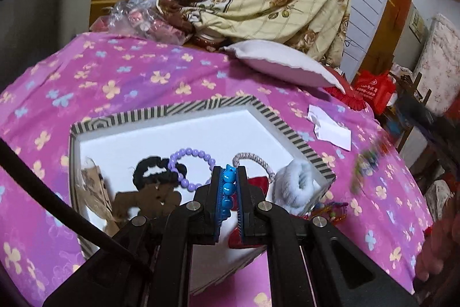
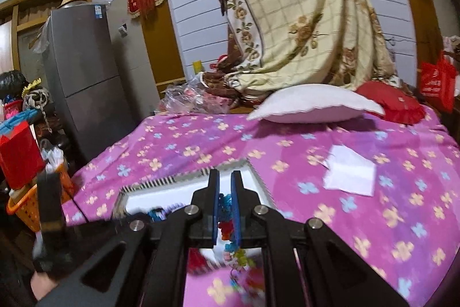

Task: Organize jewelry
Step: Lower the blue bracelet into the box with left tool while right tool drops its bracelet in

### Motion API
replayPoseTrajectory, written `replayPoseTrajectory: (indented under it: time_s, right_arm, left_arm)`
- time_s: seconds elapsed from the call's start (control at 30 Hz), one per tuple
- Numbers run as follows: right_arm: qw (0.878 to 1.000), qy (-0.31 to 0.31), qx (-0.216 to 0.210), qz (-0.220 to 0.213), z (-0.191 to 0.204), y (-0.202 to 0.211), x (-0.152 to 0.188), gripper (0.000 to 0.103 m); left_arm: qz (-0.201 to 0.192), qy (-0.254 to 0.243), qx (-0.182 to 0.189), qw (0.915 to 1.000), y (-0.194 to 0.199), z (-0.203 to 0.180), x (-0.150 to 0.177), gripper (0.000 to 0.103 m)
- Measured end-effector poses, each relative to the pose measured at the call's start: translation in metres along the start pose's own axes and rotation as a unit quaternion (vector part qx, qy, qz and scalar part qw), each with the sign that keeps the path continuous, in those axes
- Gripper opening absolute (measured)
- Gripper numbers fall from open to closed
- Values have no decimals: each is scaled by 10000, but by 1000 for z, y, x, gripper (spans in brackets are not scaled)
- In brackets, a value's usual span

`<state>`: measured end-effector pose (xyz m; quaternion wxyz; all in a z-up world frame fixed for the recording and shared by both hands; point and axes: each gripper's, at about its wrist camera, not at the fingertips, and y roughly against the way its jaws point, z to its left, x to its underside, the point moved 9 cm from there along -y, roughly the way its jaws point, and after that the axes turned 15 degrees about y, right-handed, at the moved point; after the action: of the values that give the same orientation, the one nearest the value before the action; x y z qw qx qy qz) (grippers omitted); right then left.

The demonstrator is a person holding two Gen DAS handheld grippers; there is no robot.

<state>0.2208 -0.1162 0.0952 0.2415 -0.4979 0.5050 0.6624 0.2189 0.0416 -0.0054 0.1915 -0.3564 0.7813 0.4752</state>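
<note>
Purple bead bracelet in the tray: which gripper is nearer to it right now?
Left. The left gripper, shut on a blue bead bracelet, hangs over the tray right beside the purple bead bracelet. The right gripper, holding a multicoloured bracelet, is off the tray's near corner.

Both grippers clamped, angled downward

The left gripper (image 1: 229,180) has its jaws closed on a blue bead bracelet (image 1: 228,187). The right gripper (image 2: 225,186) pinches a multicoloured bead string (image 2: 227,213), whose loose end dangles below its jaws.
</note>
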Motion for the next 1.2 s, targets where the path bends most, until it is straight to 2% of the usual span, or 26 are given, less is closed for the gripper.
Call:
replayPoseTrajectory:
  time_s: [0.2,0.33,0.4,0.5,0.6,0.7,0.77,0.83,1.0,1.2]
  right_arm:
    - [9992,-181,-159,322,0,-68,-4,8]
    - [9973,-395,-181,589,-10,-107,14,8]
    - [9948,-556,-276,811,-18,-125,30,8]
    - [9911,-741,-202,1091,-31,-146,55,8]
    - [9894,-797,-49,1213,-42,-153,67,8]
    - [9886,-902,-183,1190,-45,-155,71,9]
    - [9881,-932,-219,1200,-45,-156,73,20]
    - [9887,-930,-275,1139,-44,-155,73,21]
    - [9898,-948,-325,1016,-44,-147,67,21]
    - [9904,-949,-96,1004,-61,-112,72,21]
  left_arm:
    - [138,-317,-200,9992,-8,-8,15,9]
    - [459,-312,-420,9976,-22,-4,28,9]
    - [509,-286,-523,9969,-26,-1,30,9]
    - [525,-246,-722,9957,-29,7,30,9]
    - [538,-99,-884,9946,-30,17,29,9]
    - [469,37,-961,9943,-29,23,24,9]
    - [485,82,-994,9938,-30,25,24,9]
    - [541,139,-997,9935,-32,27,25,11]
    - [550,202,-1022,9930,-34,30,24,32]
    - [423,312,-931,9943,-28,31,17,46]
